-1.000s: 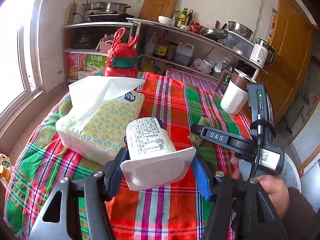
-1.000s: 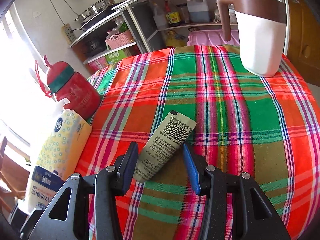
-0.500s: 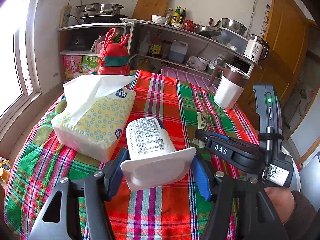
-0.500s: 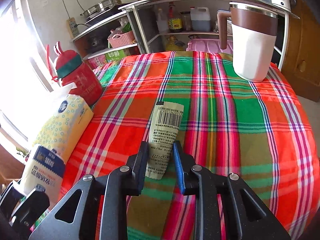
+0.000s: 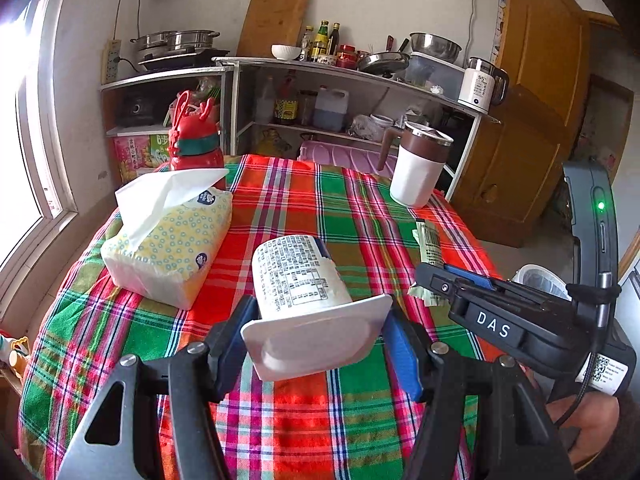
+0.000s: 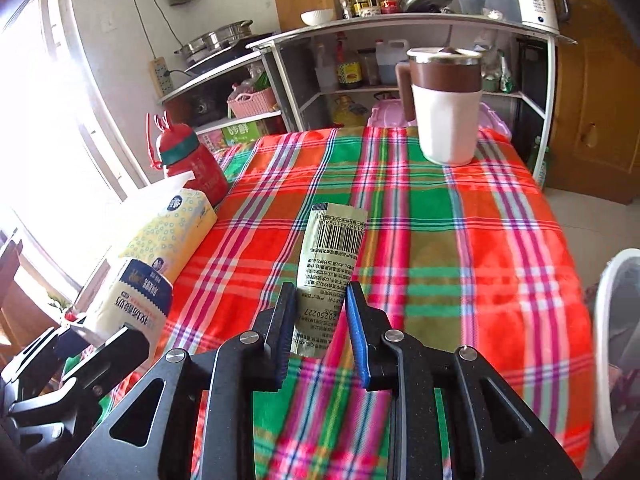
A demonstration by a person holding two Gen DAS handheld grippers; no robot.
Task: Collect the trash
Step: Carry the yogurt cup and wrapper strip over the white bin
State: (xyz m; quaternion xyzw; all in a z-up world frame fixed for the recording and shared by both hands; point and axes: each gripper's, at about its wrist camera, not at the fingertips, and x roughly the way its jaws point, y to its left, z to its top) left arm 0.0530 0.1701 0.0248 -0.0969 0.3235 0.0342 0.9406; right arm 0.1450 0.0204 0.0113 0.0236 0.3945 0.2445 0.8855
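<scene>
1. The left gripper (image 5: 320,332) grasps the yogurt cup (image 5: 298,276), lifted above the checked tablecloth (image 5: 352,200).
2. The right gripper (image 6: 320,316) pinches the green wrapper (image 6: 330,256), also above the cloth.
3. Binning both remains; a white bin (image 6: 616,344) stands beside the cloth.

daylight enters from the window (image 5: 24,128) at the left of both views. in the right wrist view the window (image 6: 44,128) is blown out to white and glare washes over the tissue pack (image 6: 160,232). the plaid tabletop (image 5: 344,208) is bright and sharp. fisheye distortion bends the shelves (image 5: 320,76); the corners are dark. the mug (image 6: 446,104) shows slight blur.
</scene>
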